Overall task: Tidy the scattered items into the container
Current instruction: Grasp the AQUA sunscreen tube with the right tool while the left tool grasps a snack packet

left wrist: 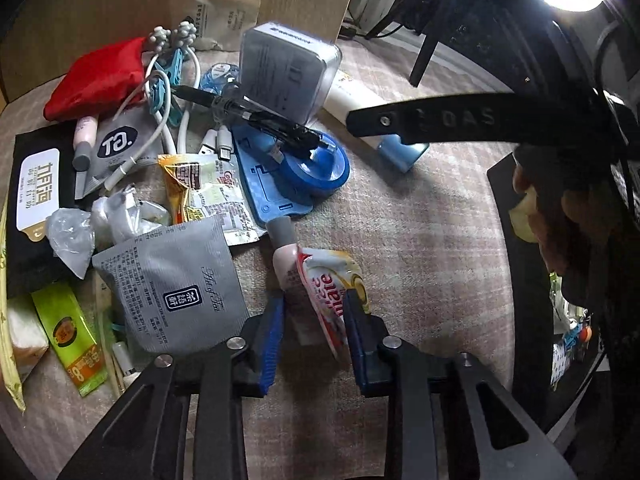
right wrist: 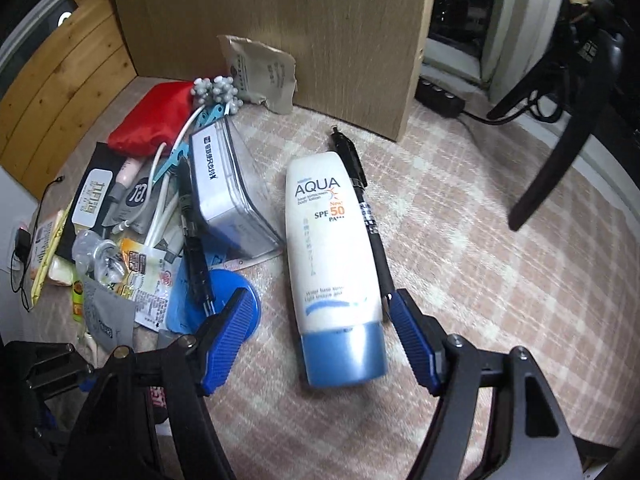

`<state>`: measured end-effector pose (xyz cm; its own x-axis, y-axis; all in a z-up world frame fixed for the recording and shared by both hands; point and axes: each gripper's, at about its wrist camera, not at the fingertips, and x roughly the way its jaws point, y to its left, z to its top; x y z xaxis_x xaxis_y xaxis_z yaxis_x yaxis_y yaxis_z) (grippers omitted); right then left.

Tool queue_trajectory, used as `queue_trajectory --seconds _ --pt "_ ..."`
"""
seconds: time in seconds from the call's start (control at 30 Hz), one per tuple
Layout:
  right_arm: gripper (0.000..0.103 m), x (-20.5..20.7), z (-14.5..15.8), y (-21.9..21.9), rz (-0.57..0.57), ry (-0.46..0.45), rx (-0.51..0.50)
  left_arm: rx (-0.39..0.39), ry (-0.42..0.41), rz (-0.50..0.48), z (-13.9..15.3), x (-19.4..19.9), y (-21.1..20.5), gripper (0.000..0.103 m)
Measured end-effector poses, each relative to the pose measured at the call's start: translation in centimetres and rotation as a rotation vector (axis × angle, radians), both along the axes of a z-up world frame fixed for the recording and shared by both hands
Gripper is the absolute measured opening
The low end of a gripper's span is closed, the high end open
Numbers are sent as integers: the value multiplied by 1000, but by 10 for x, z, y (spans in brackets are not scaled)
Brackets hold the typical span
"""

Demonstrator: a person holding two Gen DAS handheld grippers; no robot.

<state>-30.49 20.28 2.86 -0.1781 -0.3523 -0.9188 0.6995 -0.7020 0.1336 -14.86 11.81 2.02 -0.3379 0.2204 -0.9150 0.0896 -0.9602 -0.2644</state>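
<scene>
My left gripper (left wrist: 316,300) points down at a white, red and yellow sachet (left wrist: 332,280) that lies tilted on the checked cloth (left wrist: 420,240). The sachet is between the jaws; the right pad touches it, while the left pad (left wrist: 272,340) shows a small gap, so the gripper is open. A pink tube with a grey cap (left wrist: 282,240) lies partly under the sachet. My right gripper (right wrist: 320,296) stands open astride the blue cap (right wrist: 344,356) of a white sunscreen tube (right wrist: 328,220), clear of it on both sides. A black pen (right wrist: 368,216) lies along the tube's right side.
A pile lies to the left: red pouch (left wrist: 100,80), clear plastic box (left wrist: 284,68), blue tape dispenser (left wrist: 304,168), white cables (left wrist: 168,128), grey tea sachet (left wrist: 176,284), black packet (left wrist: 36,184). A wooden panel (right wrist: 280,32) stands behind. A dark bin (left wrist: 520,280) with some items sits at the right.
</scene>
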Motion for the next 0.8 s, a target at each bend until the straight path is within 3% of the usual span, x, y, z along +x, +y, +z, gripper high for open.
queue_trajectory --seconds 0.23,0.3,0.37,0.5,0.63,0.8 --pt "70 -3 -5 -6 10 25 18 2 1 7 -2 -1 -1 20" --pt "62 -2 -5 -5 12 49 35 -7 10 8 -1 -1 -2 19" --pt "47 -2 -2 0 8 54 33 -12 20 4 0 0 -1 17" --pt "46 -5 -2 11 -9 -4 -12 -18 32 -2 1 -1 6 14" --pt "46 -3 -8 6 38 -42 23 -21 46 -16 5 0 11 9" --pt "46 4 -10 -8 60 40 82 -7 52 -14 5 -1 11 4"
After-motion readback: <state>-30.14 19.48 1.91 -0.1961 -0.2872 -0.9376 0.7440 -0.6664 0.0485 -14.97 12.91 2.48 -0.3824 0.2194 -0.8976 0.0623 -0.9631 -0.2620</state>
